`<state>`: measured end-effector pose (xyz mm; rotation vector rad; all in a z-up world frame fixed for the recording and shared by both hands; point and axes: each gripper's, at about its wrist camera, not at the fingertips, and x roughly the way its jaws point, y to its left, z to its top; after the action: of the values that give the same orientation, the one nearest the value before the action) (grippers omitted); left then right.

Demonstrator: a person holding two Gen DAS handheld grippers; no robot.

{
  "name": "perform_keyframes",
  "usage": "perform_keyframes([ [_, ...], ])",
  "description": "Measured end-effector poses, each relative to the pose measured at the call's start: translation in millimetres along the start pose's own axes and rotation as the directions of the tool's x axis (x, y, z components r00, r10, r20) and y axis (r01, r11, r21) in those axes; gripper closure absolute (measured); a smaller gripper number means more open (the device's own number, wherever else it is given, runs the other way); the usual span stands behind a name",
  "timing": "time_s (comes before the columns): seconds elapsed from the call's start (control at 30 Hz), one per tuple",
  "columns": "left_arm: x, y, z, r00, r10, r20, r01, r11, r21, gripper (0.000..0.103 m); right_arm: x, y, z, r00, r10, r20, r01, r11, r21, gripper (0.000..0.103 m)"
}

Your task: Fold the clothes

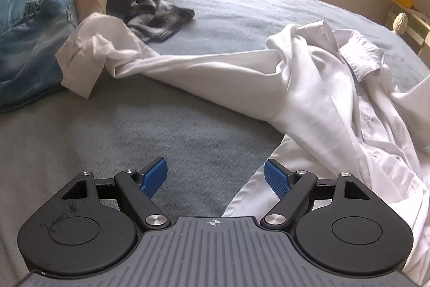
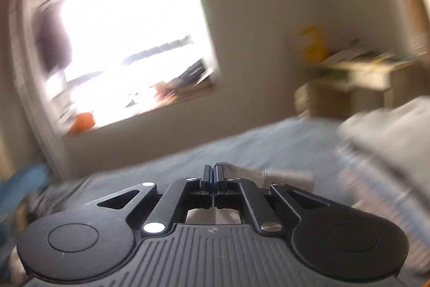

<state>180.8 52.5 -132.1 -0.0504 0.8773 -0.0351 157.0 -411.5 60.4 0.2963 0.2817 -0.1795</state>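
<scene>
The white shirt [image 1: 309, 88] is spread across the bed [image 1: 161, 131], collar at right, one sleeve stretched toward upper left. Left gripper [image 1: 216, 176] fingers are held apart, empty; right gripper [image 2: 214, 174] fingers are pinched on white cloth.

A white shirt [image 1: 309, 88] is spread over a grey-blue blanket [image 1: 188, 125]. At ten o'clock, blue denim [image 1: 29, 45] is seen; toward eleven o'clock, dark grey plaid cloth [image 1: 158, 18]. Blue pads [image 1: 154, 176] are shown.
</scene>
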Motion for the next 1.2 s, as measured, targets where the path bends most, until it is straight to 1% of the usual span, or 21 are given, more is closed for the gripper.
perform_keyframes([
  [0.07,3.0,-2.5,1.3,1.000,0.000,-0.003,0.000,1.000,0.003,0.023,4.7,-15.2,0.9,0.996,-0.084,0.019,0.084,0.996,0.008,0.103],
  [0.13,5.9,-5.1,2.0,1.000,-0.001,-0.009,0.001,1.000,0.007,0.023,14.4,-28.3,-9.2,0.982,-0.187,0.011,0.187,0.982,0.004,0.102],
  [0.23,10.1,-10.3,-0.5,1.000,-0.007,-0.026,0.007,1.000,0.026,0.023,40.0,-45.8,-46.6,0.939,-0.324,-0.113,0.324,0.946,-0.023,0.090],
  [0.27,11.0,-12.0,-1.6,1.000,-0.010,-0.030,0.011,0.999,0.033,0.023,48.2,-49.8,-61.3,0.920,-0.347,-0.183,0.346,0.938,-0.037,0.070],
  [0.3,11.5,-13.4,-2.5,0.999,-0.011,-0.031,0.013,0.999,0.040,0.023,56.4,-53.9,-75.9,0.895,-0.368,-0.251,0.367,0.929,-0.052,0.055],
  [0.33,11.8,-14.7,-3.2,0.999,-0.012,-0.030,0.013,0.999,0.045,0.023,62.7,-57.1,-90.2,0.871,-0.379,-0.311,0.380,0.923,-0.060,0.054],
  [0.37,11.8,-15.2,-3.2,1.000,-0.012,-0.028,0.013,0.999,0.049,0.023,62.8,-58.8,-102.4,0.860,-0.372,-0.349,0.380,0.924,-0.047,0.054],
  [0.47,10.1,-15.5,-1.4,1.000,-0.018,-0.012,0.018,0.998,0.054,0.023,43.9,-63.9,-119.9,0.852,-0.369,-0.372,0.405,0.914,0.020,0.053],
  [0.53,5.2,-15.0,1.6,0.999,-0.040,0.009,0.039,0.998,0.047,0.023,23.2,-65.9,-115.5,0.864,-0.373,-0.339,0.423,0.902,0.085,0.052],
  [0.6,-4.3,-16.0,5.0,0.994,-0.100,0.034,0.099,0.994,0.051,0.023,4.4,-66.1,-102.4,0.898,-0.332,-0.287,0.386,0.910,0.153,0.052],
  [0.67,-17.8,-20.7,6.1,0.980,-0.191,0.059,0.187,0.980,0.072,0.023,-12.3,-52.4,-85.6,0.933,-0.281,-0.226,0.318,0.937,0.147,0.052],
  [0.73,-32.4,-28.9,5.6,0.954,-0.292,0.066,0.283,0.952,0.116,0.023,-27.1,-31.5,-60.9,0.961,-0.237,-0.144,0.249,0.966,0.075,0.052],
  [0.8,-46.8,-40.3,2.5,0.916,-0.396,0.062,0.381,0.909,0.168,0.023,-44.5,-12.6,-38.5,0.986,-0.151,-0.066,0.154,0.987,0.046,0.052],
  [0.87,-55.5,-56.0,-2.6,0.878,-0.479,0.025,0.461,0.857,0.228,0.023,-60.0,-0.4,-16.5,1.000,-0.017,-0.023,0.019,0.995,0.093,0.052],
  [0.9,-57.4,-64.0,-6.0,0.865,-0.501,0.004,0.484,0.837,0.254,0.023,-64.1,3.3,-7.4,0.998,0.063,-0.025,-0.059,0.989,0.138,0.052],
  [0.97,-56.7,-79.3,-14.4,0.867,-0.498,-0.017,0.481,0.828,0.290,0.026,-60.1,7.8,3.7,0.968,0.235,-0.087,-0.208,0.947,0.245,0.047],
  [1.0,-54.6,-84.9,-18.0,0.871,-0.491,-0.028,0.475,0.827,0.301,0.028,-54.9,11.1,4.7,0.941,0.313,-0.129,-0.264,0.918,0.297,0.046],
  [1.03,-51.8,-88.2,-20.3,0.873,-0.487,-0.041,0.475,0.826,0.303,0.035,-43.6,16.5,-3.1,0.905,0.374,-0.203,-0.293,0.893,0.341,0.046],
  [1.07,-48.8,-90.7,-22.2,0.873,-0.484,-0.054,0.476,0.826,0.300,0.043,-32.2,22.0,-11.0,0.858,0.434,-0.273,-0.315,0.867,0.387,0.046],
  [1.13,-43.2,-94.3,-25.4,0.874,-0.480,-0.078,0.480,0.826,0.295,0.047,-8.4,34.5,-41.2,0.755,0.511,-0.411,-0.306,0.829,0.468,0.046],
  [1.2,-37.9,-94.6,-27.3,0.880,-0.465,-0.092,0.470,0.831,0.298,0.053,14.8,47.7,-81.4,0.654,0.530,-0.540,-0.271,0.831,0.486,0.047],
])
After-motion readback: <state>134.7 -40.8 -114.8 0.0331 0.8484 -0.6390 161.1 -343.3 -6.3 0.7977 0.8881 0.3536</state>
